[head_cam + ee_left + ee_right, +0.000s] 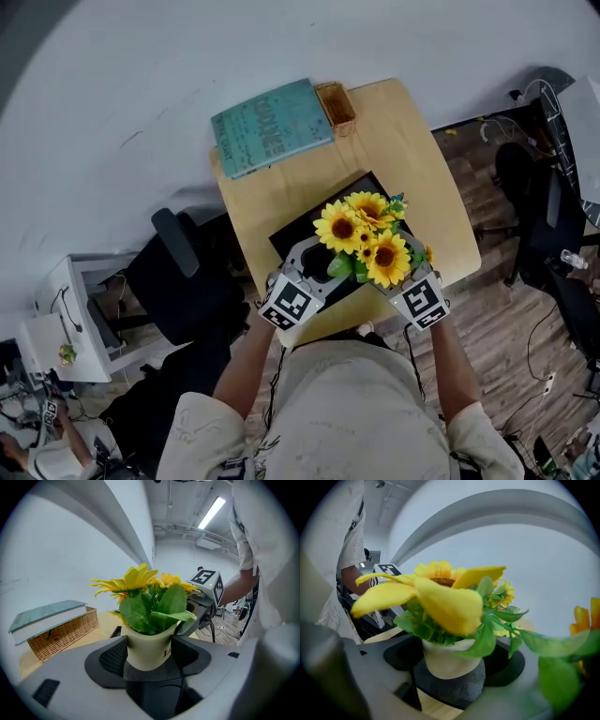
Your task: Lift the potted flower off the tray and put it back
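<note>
A cream pot (146, 648) of yellow sunflowers (364, 234) is gripped from two sides over the near part of the black tray (298, 231). My left gripper (317, 264) is shut on the pot, with a dark pad pressed against each side (148, 652). From the opposite side my right gripper (397, 270) is also shut on it (451, 663), and its marker cube (205, 584) shows behind the leaves. Petals and leaves hide most of the pot from above. Whether the pot rests on the tray or hangs just above it cannot be told.
A teal book (272, 127) and a small wicker basket (336, 105) lie at the far end of the wooden table (427, 202). A black office chair (183, 281) stands left of the table. The table's near edge is right in front of the person.
</note>
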The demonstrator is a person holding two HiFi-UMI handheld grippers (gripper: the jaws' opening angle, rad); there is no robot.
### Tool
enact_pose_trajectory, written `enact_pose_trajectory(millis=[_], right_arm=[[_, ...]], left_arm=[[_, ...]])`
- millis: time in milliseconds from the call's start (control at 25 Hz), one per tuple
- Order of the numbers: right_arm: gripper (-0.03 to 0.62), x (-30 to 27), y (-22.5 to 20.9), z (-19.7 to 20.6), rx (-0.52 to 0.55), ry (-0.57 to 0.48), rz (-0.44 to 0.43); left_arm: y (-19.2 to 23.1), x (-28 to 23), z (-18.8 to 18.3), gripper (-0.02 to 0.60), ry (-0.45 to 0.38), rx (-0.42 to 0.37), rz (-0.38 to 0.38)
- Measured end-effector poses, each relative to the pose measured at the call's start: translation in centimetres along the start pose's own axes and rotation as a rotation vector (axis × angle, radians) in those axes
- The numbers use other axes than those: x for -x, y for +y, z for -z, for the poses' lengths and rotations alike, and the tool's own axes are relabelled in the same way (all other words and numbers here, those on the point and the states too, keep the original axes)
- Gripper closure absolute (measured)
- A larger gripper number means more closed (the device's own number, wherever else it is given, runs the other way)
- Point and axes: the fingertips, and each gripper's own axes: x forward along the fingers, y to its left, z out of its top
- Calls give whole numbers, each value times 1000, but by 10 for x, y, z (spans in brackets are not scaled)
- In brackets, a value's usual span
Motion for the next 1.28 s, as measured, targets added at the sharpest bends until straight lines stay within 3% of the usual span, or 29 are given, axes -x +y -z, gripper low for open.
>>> enact_pose_trajectory(millis=[1080,1280], right_arm=[[198,120,41,-130,254,-279,-1],[198,140,52,-151,283,-335,-5]], left_arm=[[-55,108,-138,293,-311,-101,-189],[-66,131,-162,293,-371,-161,-220]])
